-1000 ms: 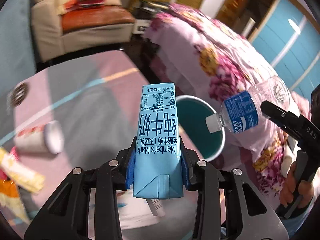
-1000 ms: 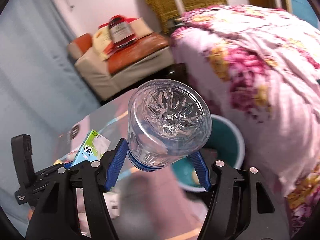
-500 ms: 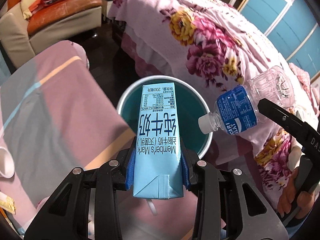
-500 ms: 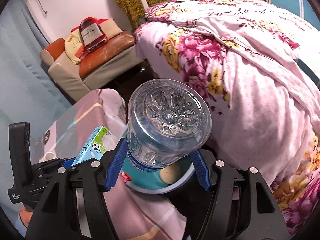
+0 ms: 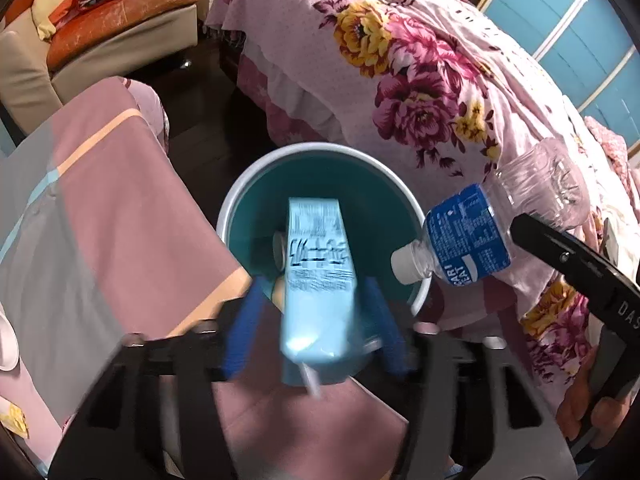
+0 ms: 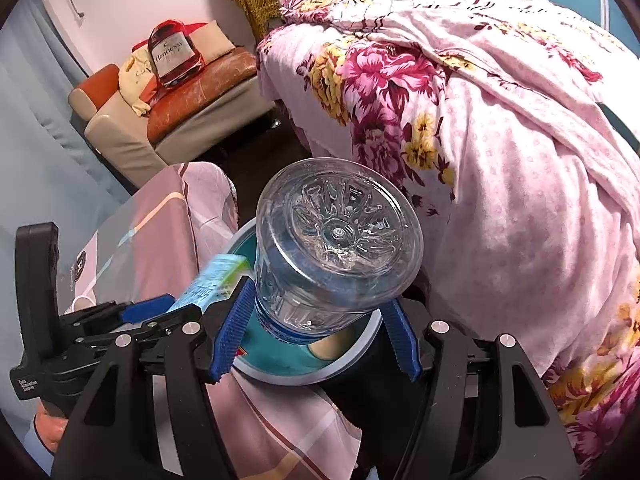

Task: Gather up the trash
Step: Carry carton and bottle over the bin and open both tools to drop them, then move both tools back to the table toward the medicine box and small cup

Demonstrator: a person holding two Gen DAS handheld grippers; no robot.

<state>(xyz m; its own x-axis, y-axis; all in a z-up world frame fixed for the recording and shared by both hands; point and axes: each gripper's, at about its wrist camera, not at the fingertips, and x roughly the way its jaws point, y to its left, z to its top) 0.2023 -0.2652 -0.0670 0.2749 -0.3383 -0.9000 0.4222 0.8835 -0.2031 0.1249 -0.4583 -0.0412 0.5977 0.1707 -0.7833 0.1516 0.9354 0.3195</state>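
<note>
My left gripper (image 5: pixel 316 324) has its jaws spread wide. The blue milk carton (image 5: pixel 318 280) is loose between them, blurred, and tips toward the teal bin (image 5: pixel 236 216) below. The carton also shows in the right wrist view (image 6: pixel 212 282) beside the left gripper (image 6: pixel 152 312). My right gripper (image 6: pixel 316 328) is shut on a clear plastic bottle (image 6: pixel 336 240) with a blue label, cap pointing down at the bin (image 6: pixel 280 376). In the left wrist view the bottle (image 5: pixel 472 236) hangs over the bin's right rim.
The bin stands on the floor between a table with a pink striped cloth (image 5: pixel 104 208) and a bed with a floral quilt (image 5: pixel 420 80). Some trash lies inside the bin. A sofa (image 5: pixel 120 36) is at the back. A paper cup (image 5: pixel 6 344) lies on the table's left.
My left gripper has opened and the milk carton has slipped free, dropping toward the bin. Both grippers have moved closer over the bin. The right gripper still holds the bottle.
</note>
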